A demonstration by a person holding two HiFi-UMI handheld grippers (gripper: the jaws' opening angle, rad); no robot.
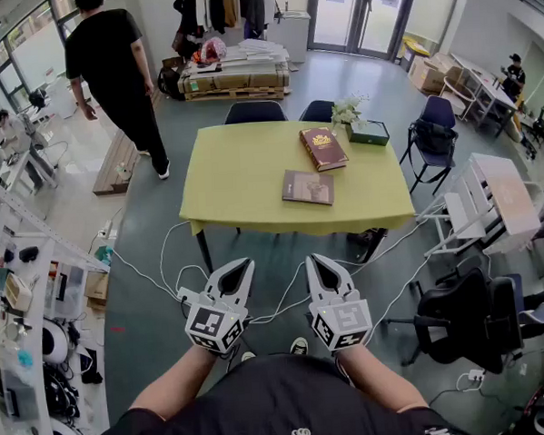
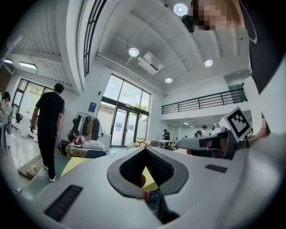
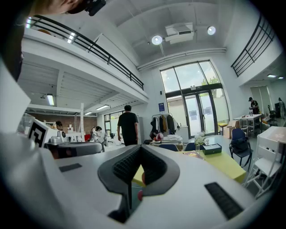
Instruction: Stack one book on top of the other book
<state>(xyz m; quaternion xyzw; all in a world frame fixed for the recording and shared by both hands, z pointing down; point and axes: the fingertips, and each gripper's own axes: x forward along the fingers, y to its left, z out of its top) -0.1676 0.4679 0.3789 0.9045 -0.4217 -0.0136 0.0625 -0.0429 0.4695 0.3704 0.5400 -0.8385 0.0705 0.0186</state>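
Risk: both books flat on table (image 1: 243, 182), so jaws might skid off thin cover or shove book, not lift it. Floor cables (image 1: 165, 263) before near edge might trip approach. Left gripper (image 1: 234, 276) and right gripper (image 1: 322, 271) clenched, empty, well short of near edge. Red book (image 1: 323, 148) lay toward far right corner. Brown book (image 1: 308, 186) sat nearer, right of centre, apart from red.

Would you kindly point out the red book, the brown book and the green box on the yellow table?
red book (image 1: 323, 149), head view, on the middle of its cover.
brown book (image 1: 308, 187), head view, on the middle of its cover.
green box (image 1: 368, 131), head view, on its top face.
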